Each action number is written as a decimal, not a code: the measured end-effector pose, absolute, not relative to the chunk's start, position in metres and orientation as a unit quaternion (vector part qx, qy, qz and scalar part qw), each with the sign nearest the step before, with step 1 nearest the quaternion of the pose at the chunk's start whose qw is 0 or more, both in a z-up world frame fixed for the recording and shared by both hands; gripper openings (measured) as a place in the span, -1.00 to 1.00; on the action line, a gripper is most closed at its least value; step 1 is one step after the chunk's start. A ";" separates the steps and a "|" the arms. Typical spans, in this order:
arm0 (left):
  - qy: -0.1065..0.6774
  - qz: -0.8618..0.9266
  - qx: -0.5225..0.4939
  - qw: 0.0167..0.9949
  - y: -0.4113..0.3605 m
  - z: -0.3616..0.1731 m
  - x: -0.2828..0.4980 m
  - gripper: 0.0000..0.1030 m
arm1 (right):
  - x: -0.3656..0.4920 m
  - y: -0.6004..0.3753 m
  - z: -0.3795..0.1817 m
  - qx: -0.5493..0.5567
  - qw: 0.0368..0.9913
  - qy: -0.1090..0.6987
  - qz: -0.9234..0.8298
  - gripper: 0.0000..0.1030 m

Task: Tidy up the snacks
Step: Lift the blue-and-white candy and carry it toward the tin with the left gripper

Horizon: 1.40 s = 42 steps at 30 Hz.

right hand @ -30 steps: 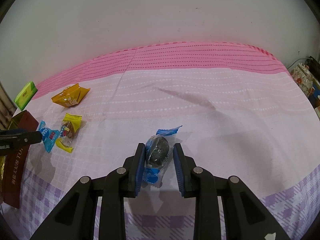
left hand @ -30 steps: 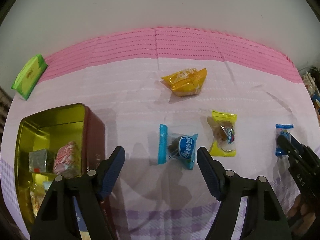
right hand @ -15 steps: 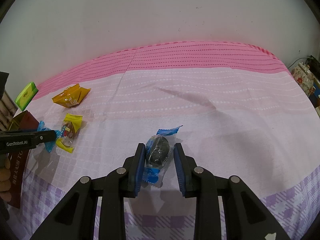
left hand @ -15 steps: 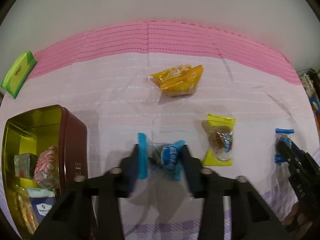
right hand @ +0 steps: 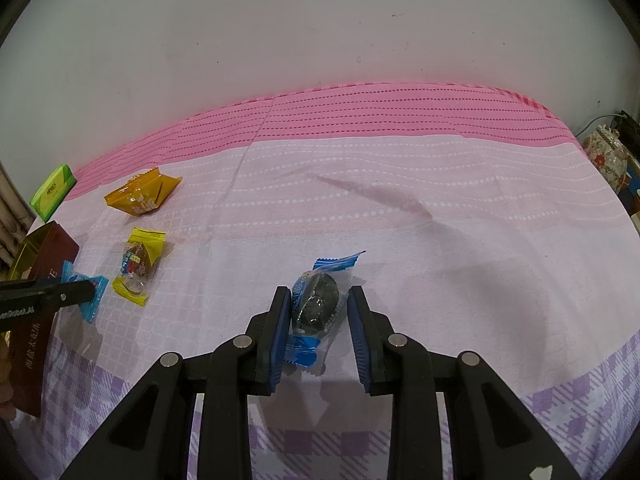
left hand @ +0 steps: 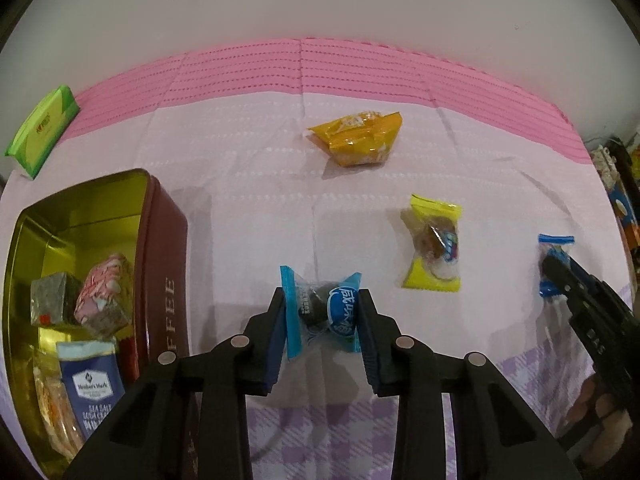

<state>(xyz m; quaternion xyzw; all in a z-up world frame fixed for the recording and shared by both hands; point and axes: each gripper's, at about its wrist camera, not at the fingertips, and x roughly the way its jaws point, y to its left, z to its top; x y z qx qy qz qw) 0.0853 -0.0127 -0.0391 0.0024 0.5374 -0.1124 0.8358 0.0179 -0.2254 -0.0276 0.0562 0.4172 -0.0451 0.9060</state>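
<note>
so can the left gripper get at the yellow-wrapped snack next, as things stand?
Probably not yet: the left gripper is shut on the light-blue snack. The yellow-wrapped snack lies in the open on the cloth, nothing blocking it, so likely yes once that load goes.

In the left wrist view, the tin [left hand: 162,240] lies left of three wrapped snacks [left hand: 434,248] on the tablecloth [left hand: 248,168], with more packets [left hand: 94,384] inside it.

Even, fairly bright indoor light falls from above; the tongs cast soft grey shadows on the pink cloth [right hand: 400,240] nearby. Both fisheye views bow the far edge and darken to black at the corners. Glare glints inside the gold tin [left hand: 80,232]. Focus is sharp.
</note>
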 end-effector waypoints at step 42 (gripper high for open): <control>0.491 -0.055 -0.006 0.869 0.075 0.033 0.059 -0.34 | 0.018 -0.224 -0.027 0.055 0.906 0.417 -0.046 -0.47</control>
